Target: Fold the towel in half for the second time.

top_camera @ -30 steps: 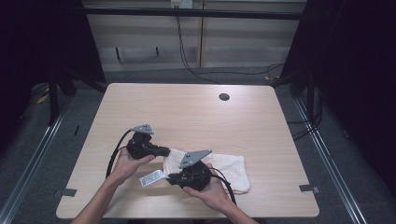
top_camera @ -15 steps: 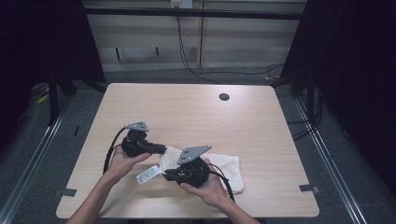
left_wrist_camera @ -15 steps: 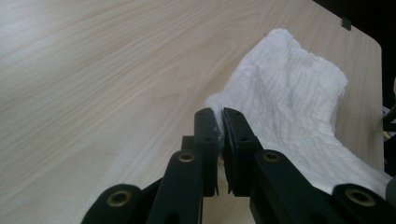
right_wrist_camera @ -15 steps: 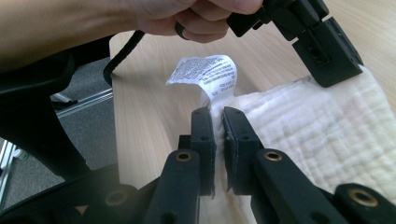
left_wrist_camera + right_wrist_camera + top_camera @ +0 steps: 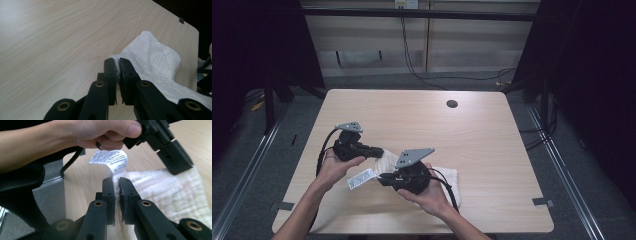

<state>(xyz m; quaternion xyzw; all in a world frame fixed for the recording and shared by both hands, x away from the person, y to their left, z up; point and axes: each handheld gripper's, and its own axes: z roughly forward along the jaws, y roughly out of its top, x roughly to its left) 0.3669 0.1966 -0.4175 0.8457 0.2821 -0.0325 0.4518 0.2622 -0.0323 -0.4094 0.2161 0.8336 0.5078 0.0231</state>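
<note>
Lying at the near edge of a pale wood-grain table (image 5: 492,145), a white cloth (image 5: 447,177) is pinched at two points; the table bears a round dark grommet hole (image 5: 452,104) toward its far side; grey floor (image 5: 257,165) flanks it, cables (image 5: 462,77) trail beneath a light far wall, and darkness closes both sides. High view: left gripper (image 5: 379,151) grips the cloth's far-left edge, right gripper (image 5: 382,178) its near-left corner, both raised off the table. Left gripper view: jaws narrow, clamped on a fold of cloth (image 5: 155,60), the rest draping right toward the table's corner. Right gripper view adds what the others lack: a printed care label (image 5: 110,160) standing up from the hem just beyond the clamped jaws; the left hand (image 5: 100,132) and its gripper above, pads (image 5: 175,157) pressed on the cloth (image 5: 170,192).
</note>
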